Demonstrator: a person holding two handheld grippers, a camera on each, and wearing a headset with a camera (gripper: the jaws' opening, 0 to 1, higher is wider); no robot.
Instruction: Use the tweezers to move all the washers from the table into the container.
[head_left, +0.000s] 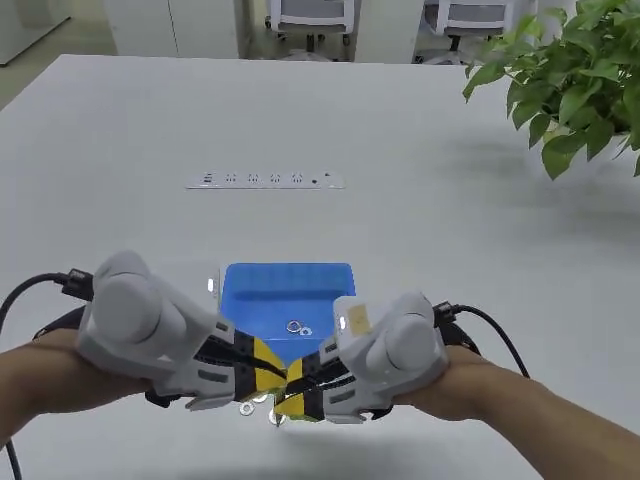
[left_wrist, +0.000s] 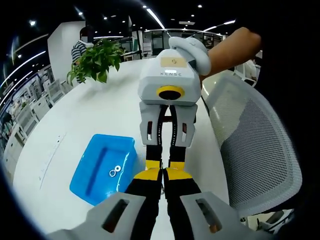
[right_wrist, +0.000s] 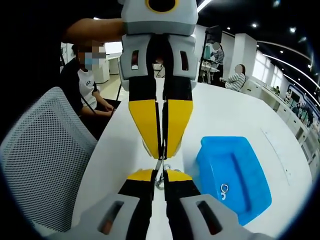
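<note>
Left gripper (head_left: 268, 372) and right gripper (head_left: 300, 385) meet tip to tip just on the near side of the container (head_left: 250, 285). Left jaws are closed. Right jaws are closed on the tweezers (right_wrist: 160, 167), a thin sliver in the right gripper view. 2 loose washers (head_left: 262, 408) lie on the bench (head_left: 400, 200) beside the container, half hidden under the jaws. 2 stored washers (head_left: 298, 328) lie inside it. Print on the right gripper's casing reads roughly "NCNSC", blurred. Beyond the container is a power strip (head_left: 265, 180), markings unreadable.
</note>
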